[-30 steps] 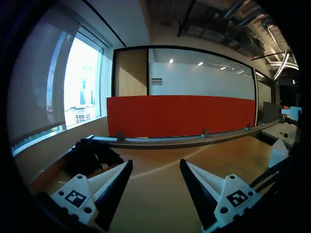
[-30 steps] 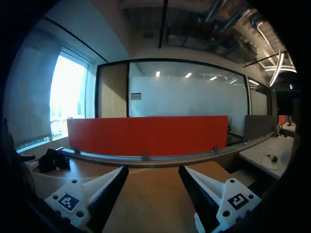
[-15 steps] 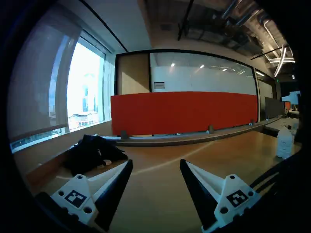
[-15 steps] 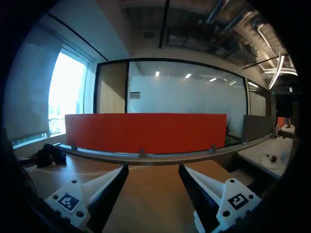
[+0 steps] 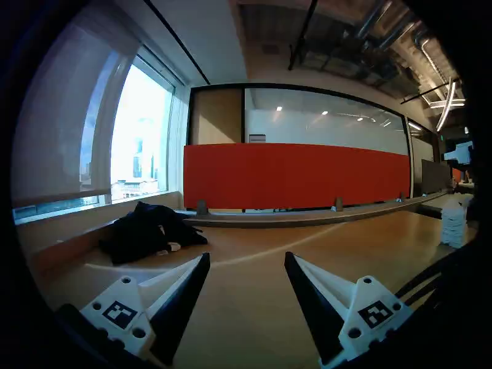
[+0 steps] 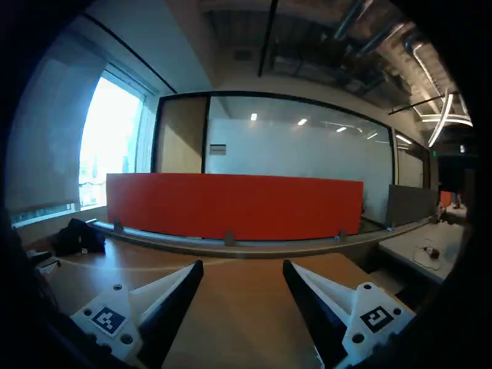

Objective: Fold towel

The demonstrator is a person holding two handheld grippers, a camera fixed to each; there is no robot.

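You risk grabbing the wrong cloth: the dark bundle (image 5: pixel 147 230) sits mid-left, while the towel may be the white stack (image 5: pixel 454 224) at the right edge of the left gripper view, though I cannot tell for sure. You hold the left gripper (image 5: pixel 246 254) and right gripper (image 6: pixel 242 262) level, low over the desk (image 5: pixel 369 246), fingers spread and empty.

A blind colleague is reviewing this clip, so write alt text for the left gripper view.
The left gripper hangs open and empty over a wooden desk. A dark cloth heap lies at left by a bright window, a white stack stands at far right, and a red divider runs along the back.
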